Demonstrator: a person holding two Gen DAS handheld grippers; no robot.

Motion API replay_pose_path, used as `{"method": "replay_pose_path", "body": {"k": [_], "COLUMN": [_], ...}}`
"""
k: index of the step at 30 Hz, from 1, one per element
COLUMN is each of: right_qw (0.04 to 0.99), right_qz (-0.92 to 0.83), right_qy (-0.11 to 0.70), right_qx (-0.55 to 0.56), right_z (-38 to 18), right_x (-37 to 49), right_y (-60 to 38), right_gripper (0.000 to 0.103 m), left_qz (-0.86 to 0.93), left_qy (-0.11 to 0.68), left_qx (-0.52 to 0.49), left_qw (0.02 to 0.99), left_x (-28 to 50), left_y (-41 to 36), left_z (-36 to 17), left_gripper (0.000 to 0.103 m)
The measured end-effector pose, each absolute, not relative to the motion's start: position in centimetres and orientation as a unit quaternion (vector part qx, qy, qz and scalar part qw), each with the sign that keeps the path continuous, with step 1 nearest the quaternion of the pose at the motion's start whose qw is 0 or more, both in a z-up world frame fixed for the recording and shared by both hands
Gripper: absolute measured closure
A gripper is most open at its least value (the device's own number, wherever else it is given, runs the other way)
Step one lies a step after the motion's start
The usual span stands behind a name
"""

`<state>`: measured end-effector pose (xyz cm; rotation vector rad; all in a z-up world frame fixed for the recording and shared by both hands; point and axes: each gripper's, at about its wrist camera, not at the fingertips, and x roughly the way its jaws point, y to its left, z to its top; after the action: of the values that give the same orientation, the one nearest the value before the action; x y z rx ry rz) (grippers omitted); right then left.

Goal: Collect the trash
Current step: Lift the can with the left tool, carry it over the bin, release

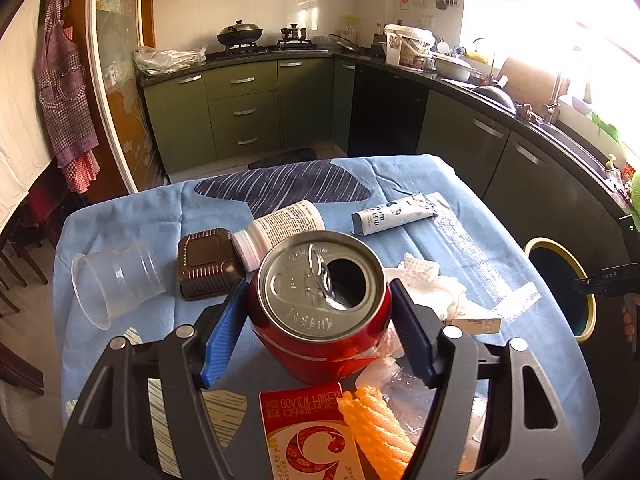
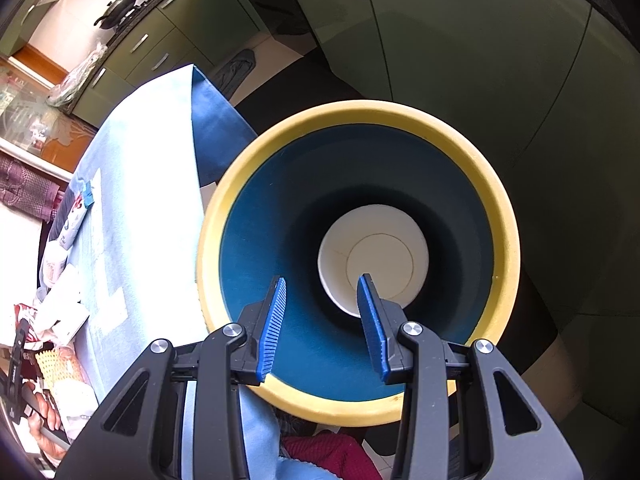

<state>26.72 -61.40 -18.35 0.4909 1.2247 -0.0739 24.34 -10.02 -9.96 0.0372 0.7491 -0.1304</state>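
Red can (image 1: 320,304) sits upright, clamped between the left gripper (image 1: 320,328) pads; lift it straight, keeping it level; right gripper (image 2: 324,320) hangs half-open, empty, over the bin (image 2: 508,240)

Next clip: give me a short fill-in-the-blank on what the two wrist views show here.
1. The left claw has its blue pads on either side of a red ____.
2. The right claw is held above a bin with a ____ rim.
3. Lying at the bottom of the bin is a white paper ____.
4. The clear plastic cup rests on its ____.

Missing words: can; yellow; cup; side
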Motion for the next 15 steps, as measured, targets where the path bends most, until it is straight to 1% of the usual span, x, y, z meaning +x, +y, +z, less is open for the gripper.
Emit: {"method": "replay_pose_path", "body": {"k": [8,15], "right_qw": [0.798,0.813], "right_qz": [-0.015,-0.003], "right_qy": [0.557,0.536], "right_qx": [0.228,0.228], "right_z": [-17.4,-16.0], "right_x": [26.3,24.5], "right_y": [-60.2,-60.2], "right_gripper": [0.065,0.065], "left_qz": [-0.064,-0.077], "left_qy": [0.346,0.32], "left_qx": [0.02,0.029], "left_qw": [0.936,0.944], "left_x": [23.7,22.8], "left_y": [-9.6,-10.5], "left_z": [-7.4,-3.9], "left_gripper": [0.037,0.036]}}
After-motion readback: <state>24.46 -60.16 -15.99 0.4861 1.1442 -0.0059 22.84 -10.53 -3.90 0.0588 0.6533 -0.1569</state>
